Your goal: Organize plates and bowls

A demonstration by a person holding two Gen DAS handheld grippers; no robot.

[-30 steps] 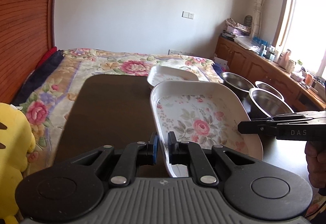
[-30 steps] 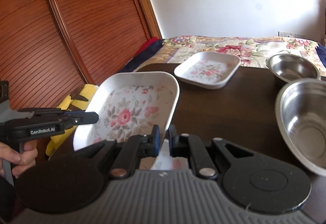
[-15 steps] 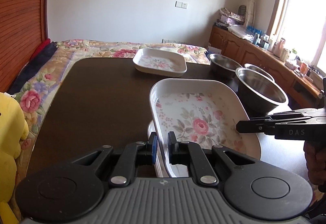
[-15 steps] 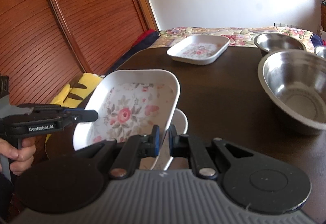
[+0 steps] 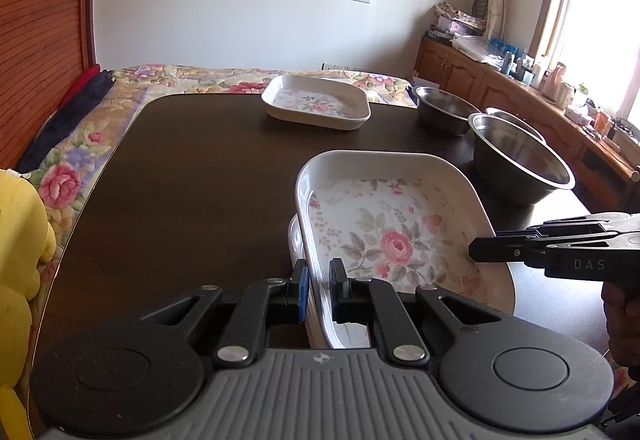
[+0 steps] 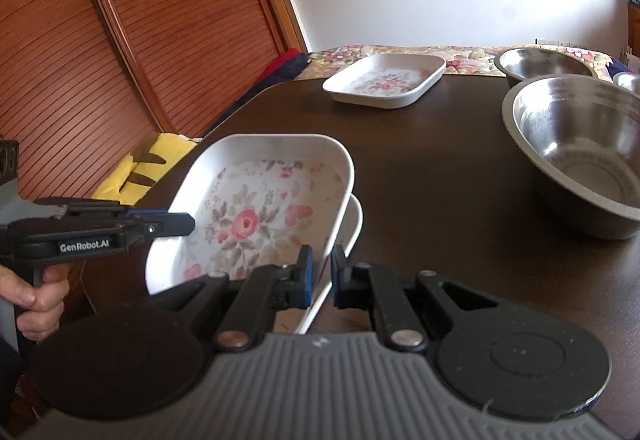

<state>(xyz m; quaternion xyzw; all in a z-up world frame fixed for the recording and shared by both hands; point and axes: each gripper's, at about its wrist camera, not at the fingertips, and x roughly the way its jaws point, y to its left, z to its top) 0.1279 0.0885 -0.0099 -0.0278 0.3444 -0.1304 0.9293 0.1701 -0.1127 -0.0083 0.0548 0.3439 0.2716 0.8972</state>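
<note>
Wardrobe [image 6: 120,39]: slatted red-brown wood, filling the far left of the room.
Toy [image 5: 16,260]: yellow plush, beside the table's left edge.
Bed [image 5: 80,143]: floral cover, against the white wall, running along the table's left and far sides.
Table [image 5: 192,199]: dark brown, glossy, bare across its left half.
Left hand-held gripper [image 5: 319,290]: mine, clenched on the near-left rim of the top plate.
Top plate [image 5: 384,236]: white with a rose print, held by both sides just over a second plate [image 5: 295,240] that lies on the table; I cannot tell whether they touch.
Right hand-held gripper [image 6: 320,276]: mine, clamped on the same plate's opposite rim.
Far plate [image 5: 316,101]: same print, alone at the table's far edge.
Bowls: a big steel bowl [image 6: 580,155] to the right of the plates, a smaller bowl [image 6: 540,65] behind it, well apart from the stack.
Sideboard [image 5: 520,95]: wooden, cluttered, under the bright window on the right.
</note>
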